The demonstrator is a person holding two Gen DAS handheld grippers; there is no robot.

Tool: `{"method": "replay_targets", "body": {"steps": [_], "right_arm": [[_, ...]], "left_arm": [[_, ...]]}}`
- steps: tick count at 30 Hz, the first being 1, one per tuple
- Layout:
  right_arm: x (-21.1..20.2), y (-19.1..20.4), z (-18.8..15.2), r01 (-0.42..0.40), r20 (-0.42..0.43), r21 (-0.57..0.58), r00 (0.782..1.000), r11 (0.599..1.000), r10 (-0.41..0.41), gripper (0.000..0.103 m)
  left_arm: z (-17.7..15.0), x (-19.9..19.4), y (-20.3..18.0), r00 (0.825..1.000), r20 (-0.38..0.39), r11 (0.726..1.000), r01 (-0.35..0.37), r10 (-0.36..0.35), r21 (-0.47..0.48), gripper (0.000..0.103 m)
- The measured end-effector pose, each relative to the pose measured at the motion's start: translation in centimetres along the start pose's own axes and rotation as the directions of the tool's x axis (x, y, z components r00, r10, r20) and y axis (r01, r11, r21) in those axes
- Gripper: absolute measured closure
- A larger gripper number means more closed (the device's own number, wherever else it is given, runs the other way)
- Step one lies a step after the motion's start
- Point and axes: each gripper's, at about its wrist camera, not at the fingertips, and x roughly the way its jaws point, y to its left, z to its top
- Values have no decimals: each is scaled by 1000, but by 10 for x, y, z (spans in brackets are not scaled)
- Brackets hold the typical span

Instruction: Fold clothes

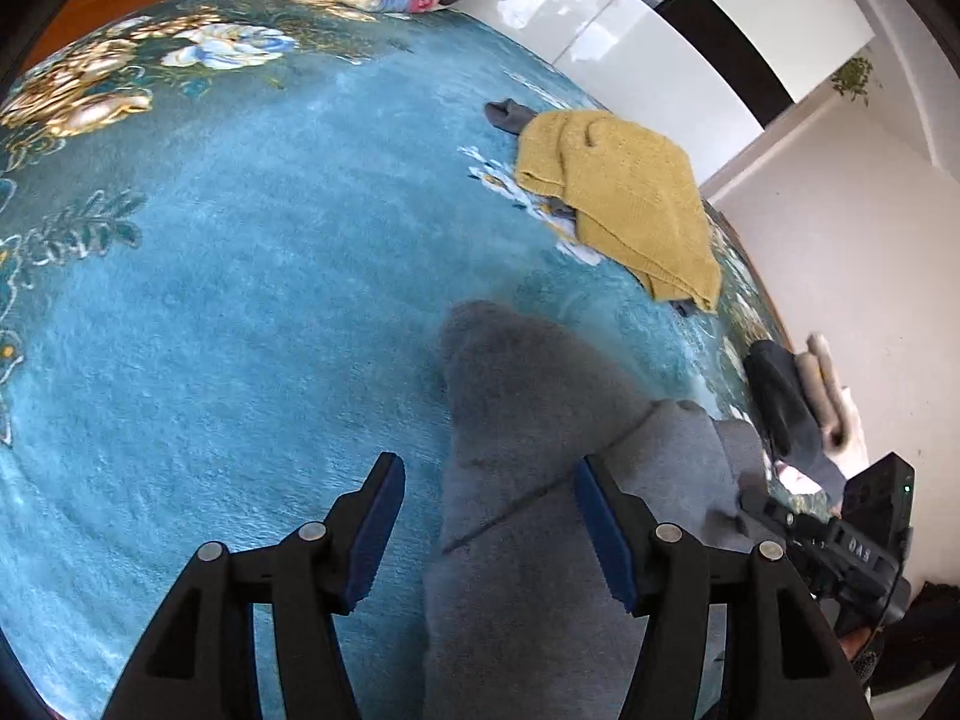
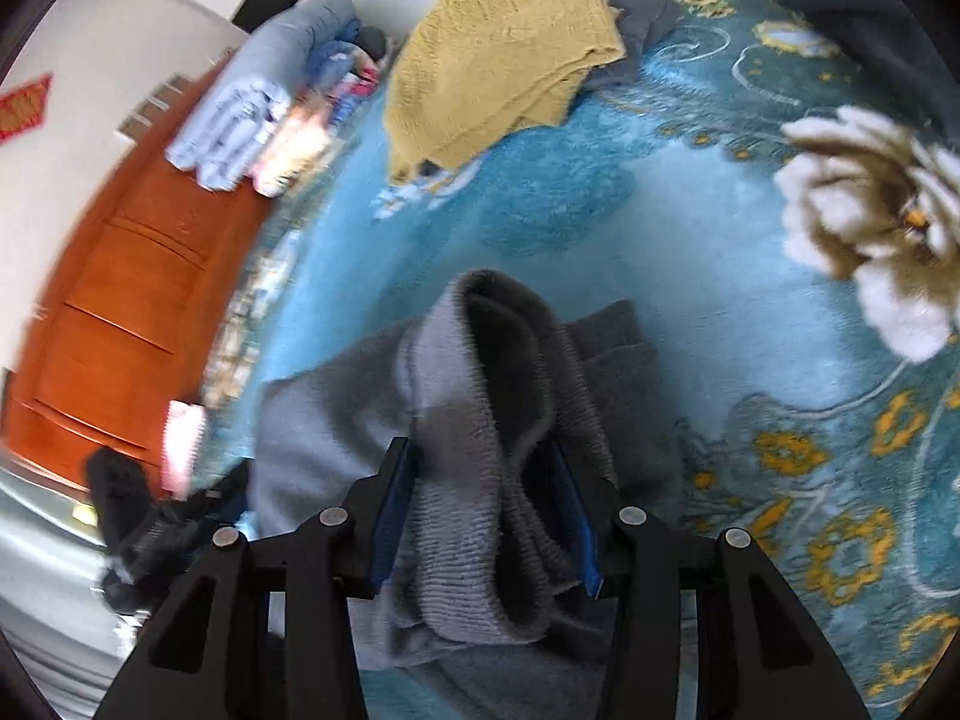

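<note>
Blue floral bedspread (image 1: 240,300): right gripper (image 2: 483,504) jaws pinching grey garment (image 2: 468,420), left gripper (image 1: 486,528) jaws spread

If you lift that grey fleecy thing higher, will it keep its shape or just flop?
Probably flop: the grey garment already sags in soft folds around the right gripper. Its fuzzy surface likely resists slipping. It looks light, since a bunched edge alone carries it.
</note>
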Motion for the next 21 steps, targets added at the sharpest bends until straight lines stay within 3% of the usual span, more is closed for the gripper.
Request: {"method": "replay_targets", "body": {"steps": [1, 6, 9, 11, 14, 16, 21], "right_arm": [[-3, -1, 0, -17, 21, 17, 1000, 1000, 17, 88], [-31, 10, -1, -129, 142, 31, 982, 991, 124, 92], [-60, 14, 0, -149, 201, -12, 968, 989, 149, 92], [-62, 6, -1, -82, 187, -2, 979, 997, 81, 91], [-38, -30, -3, 34, 99, 143, 994, 989, -49, 91], [-27, -43, -4, 81, 48, 193, 995, 978, -92, 91], [-38, -21, -4, 140, 92, 97, 985, 985, -149, 85]], "left_arm": [[0, 1, -1, 1000, -5, 1000, 9, -9, 3, 40], [3, -10, -4, 998, 39, 999, 45, -46, 26, 40], [5, -20, -6, 994, 81, 997, 71, -74, 35, 37], [6, -23, -5, 992, 99, 996, 80, -84, 34, 36], [8, -14, -5, 995, 76, 998, 60, -62, 31, 36], [7, -10, -7, 996, 63, 998, 56, -58, 39, 36], [1, -27, -26, 986, 115, 985, 105, -122, 138, 36]]}}
